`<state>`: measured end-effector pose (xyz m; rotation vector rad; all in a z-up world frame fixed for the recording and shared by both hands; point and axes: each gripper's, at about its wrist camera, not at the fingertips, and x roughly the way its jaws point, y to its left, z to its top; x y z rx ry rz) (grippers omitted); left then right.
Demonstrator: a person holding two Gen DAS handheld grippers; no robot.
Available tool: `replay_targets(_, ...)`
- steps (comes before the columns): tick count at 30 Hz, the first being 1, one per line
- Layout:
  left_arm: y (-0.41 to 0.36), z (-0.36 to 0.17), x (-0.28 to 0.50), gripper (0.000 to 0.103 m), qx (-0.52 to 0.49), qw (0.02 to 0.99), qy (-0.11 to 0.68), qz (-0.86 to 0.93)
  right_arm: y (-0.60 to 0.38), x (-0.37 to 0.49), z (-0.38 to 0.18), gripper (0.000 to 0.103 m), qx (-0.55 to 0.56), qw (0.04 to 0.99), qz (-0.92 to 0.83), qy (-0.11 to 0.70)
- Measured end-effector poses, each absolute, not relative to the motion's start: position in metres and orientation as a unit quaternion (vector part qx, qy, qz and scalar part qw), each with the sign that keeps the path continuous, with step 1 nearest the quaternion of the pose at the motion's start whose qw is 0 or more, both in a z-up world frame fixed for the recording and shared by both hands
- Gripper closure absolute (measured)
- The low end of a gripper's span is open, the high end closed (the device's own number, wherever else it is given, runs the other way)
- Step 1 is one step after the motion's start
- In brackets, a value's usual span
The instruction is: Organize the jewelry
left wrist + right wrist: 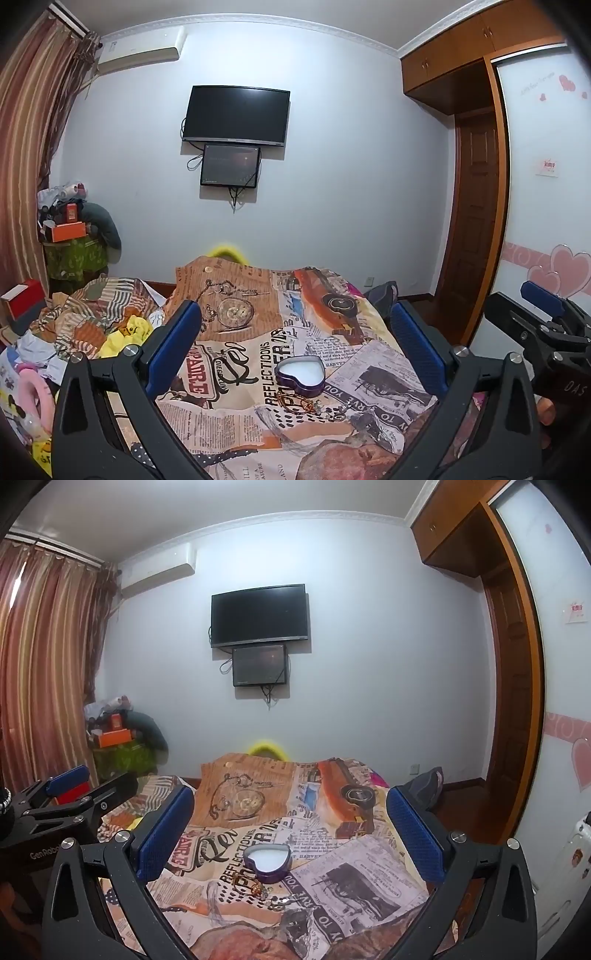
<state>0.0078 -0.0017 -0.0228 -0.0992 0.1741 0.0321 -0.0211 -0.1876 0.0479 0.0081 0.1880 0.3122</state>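
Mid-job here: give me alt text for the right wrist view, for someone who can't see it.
A heart-shaped tin sits open and empty on a newspaper-print cloth, with a tangle of jewelry just in front of it, between the open right gripper. The left gripper hangs at the left edge; a dark TV is on the far wall.

A bedroom is seen. A dark television [236,115] is mounted on the pale wall, with a smaller screen [229,165] fixed just below it. An air conditioner [142,50] is set high near the ceiling, beside striped curtains [31,147]. A wooden wardrobe [476,55] and a brown door [476,221] are placed at the other side. The bed is covered by a newspaper-print bedspread [258,424], with crumpled clothes [110,325] heaped beside it.
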Motion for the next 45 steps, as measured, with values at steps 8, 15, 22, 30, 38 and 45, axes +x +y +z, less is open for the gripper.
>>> replay_targets(8,0.0001,-0.0176,0.0097,0.000,-0.050,0.994,0.091,0.013,-0.1927,-0.0085,0.0441,0.000,0.008,0.982,0.159,0.100)
replay_targets(15,0.0012,-0.0147,0.0098,0.000,-0.050,0.994,0.092,0.013,-0.1925,-0.0073,0.0433,0.000,0.007,0.982,0.160,0.102)
replay_targets(22,0.0013,-0.0123,0.0108,0.000,-0.050,0.994,0.094,0.012,-0.1919,-0.0076,0.0440,0.000,0.007,0.982,0.160,0.102)
replay_targets(30,0.0016,-0.0136,0.0115,0.000,-0.051,0.994,0.095,0.011,-0.1875,-0.0093,0.0423,0.000,0.007,0.981,0.162,0.103)
replay_targets(38,0.0020,-0.0140,0.0111,0.000,-0.052,0.994,0.095,0.012,-0.1883,-0.0088,0.0431,0.000,0.008,0.981,0.163,0.103)
replay_targets(45,0.0021,-0.0133,0.0112,0.000,-0.052,0.994,0.096,0.012,-0.1870,-0.0099,0.0439,0.000,0.008,0.981,0.164,0.103)
